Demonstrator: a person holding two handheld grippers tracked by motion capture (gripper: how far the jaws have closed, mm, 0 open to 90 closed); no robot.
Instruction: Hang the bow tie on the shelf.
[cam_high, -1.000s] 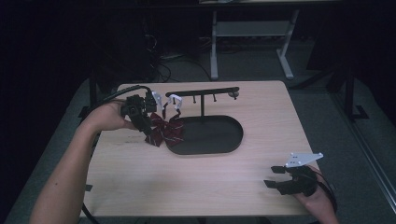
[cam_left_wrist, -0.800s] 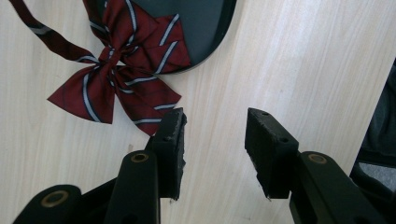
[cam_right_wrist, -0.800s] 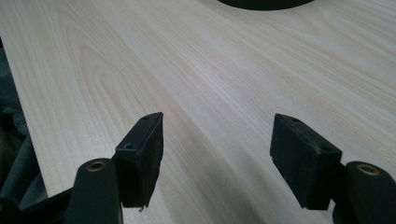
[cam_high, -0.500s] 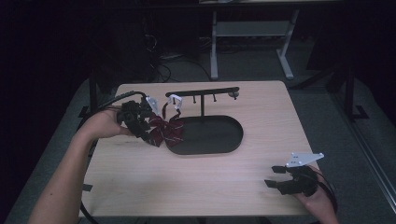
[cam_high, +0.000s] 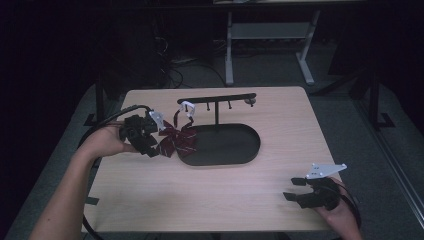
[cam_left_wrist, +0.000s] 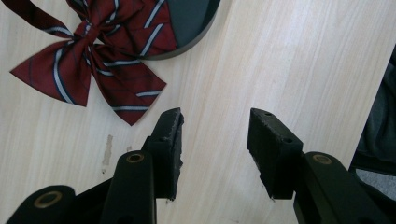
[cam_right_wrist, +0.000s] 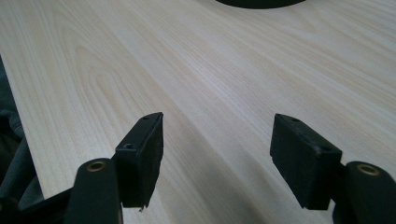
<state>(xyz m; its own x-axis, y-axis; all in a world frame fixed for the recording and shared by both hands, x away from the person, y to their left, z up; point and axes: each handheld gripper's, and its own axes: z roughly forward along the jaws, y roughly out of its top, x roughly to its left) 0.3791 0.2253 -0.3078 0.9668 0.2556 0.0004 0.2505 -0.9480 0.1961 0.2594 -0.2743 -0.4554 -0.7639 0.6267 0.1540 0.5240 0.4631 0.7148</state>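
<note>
Where the table's left edge runs: left gripper, jaws apart, empty, beside striped bow tie lapping the black stand base. Near front right corner: right gripper, jaws apart, empty.

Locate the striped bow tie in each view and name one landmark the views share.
High view: the bow tie lies left of centre, partly over the black oval base, beside the left gripper.
Left gripper view: upper left, beyond the open jaws.
Right gripper view: not in it.
Shared landmark: the base.
</note>
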